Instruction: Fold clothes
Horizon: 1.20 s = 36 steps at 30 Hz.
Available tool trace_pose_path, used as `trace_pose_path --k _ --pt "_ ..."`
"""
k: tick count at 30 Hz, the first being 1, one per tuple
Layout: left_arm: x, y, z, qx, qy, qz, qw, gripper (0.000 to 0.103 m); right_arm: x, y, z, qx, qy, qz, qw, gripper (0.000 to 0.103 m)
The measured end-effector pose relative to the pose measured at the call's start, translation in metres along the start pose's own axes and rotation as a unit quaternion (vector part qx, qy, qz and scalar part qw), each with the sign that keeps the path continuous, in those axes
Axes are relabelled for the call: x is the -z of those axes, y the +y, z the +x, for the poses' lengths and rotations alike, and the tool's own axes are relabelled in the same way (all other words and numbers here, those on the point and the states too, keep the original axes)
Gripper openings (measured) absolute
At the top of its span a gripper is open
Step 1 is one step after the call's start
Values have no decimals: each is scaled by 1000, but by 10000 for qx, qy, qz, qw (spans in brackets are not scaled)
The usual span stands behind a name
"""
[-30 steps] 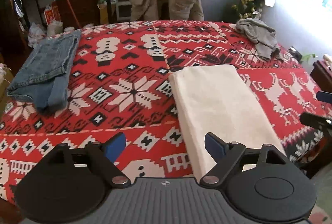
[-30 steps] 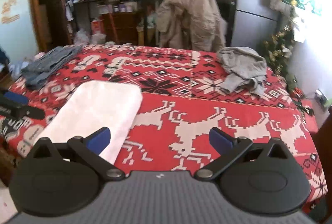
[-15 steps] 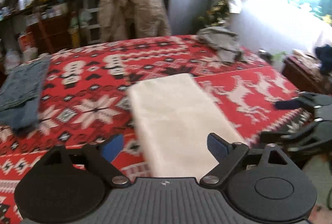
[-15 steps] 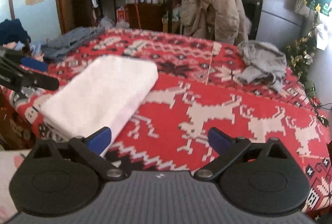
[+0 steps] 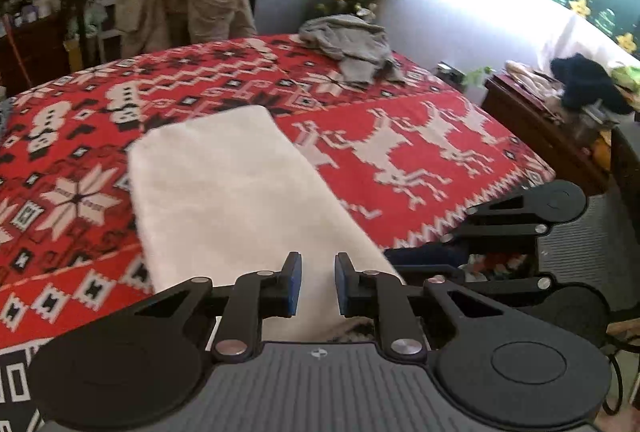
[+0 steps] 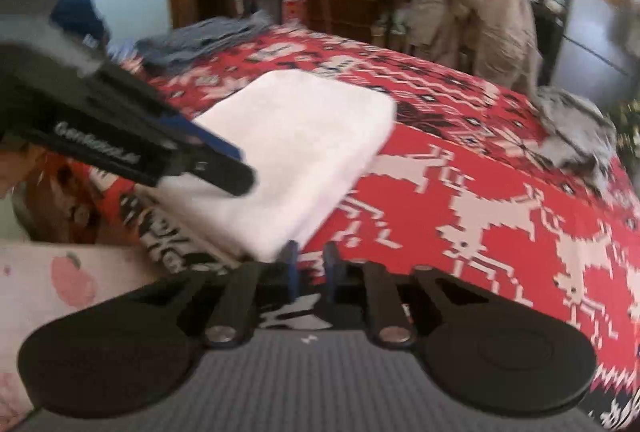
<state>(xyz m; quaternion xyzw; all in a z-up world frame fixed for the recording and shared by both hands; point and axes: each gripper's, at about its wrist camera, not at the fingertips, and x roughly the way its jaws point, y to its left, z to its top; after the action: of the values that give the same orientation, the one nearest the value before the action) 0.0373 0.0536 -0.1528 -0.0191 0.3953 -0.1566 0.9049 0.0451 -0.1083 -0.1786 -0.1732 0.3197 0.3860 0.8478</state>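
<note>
The folded white cloth [image 5: 236, 188] lies flat on the red patterned tablecloth [image 5: 420, 152], its near end at the table's front edge. We see our left gripper [image 5: 318, 282] closing, its jaws narrow, with the cloth's near end showing between the blue pads; whether they press it we cannot tell. Our right gripper [image 6: 309, 272] is closing too, jaws nearly together at the cloth's near corner; contact is unclear. A crumpled grey garment [image 5: 352, 46] and folded jeans [image 6: 200, 40] lie farther back. No containers are visible.
</note>
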Motion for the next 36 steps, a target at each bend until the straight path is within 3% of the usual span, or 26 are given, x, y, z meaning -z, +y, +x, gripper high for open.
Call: trace_pose_path --k 1,7,13,15,20,27,33,36 --pt "2 -1 0 28 23 5 10000 18 0 3 -2 -49 4 -26 10000 6" --pt "5 -1 -2 101 53 -80 9999 18 7 -2 -11 -298 75 113 9995 6" --pt "3 3 -4 94 29 -162 9998 18 12 -14 -7 -52 78 476 9988 8" --pt "4 2 -4 120 52 -163 9998 18 9 -11 -7 -163 35 431 9989 11" --pt "4 1 -9 170 38 -177 9997 18 5 0 -12 -246 87 155 9995 8" --pt "-2 -1 -2 168 9 -228 9996 18 -7 -13 -12 -1 -189 407 9990 14" --pt "3 -6 -6 282 88 -159 9994 18 -6 2 -16 -143 -99 -56 9998 10" --pt "-3 -4 -4 199 42 -170 9996 18 -7 -2 -16 -95 -87 -101 9999 13"
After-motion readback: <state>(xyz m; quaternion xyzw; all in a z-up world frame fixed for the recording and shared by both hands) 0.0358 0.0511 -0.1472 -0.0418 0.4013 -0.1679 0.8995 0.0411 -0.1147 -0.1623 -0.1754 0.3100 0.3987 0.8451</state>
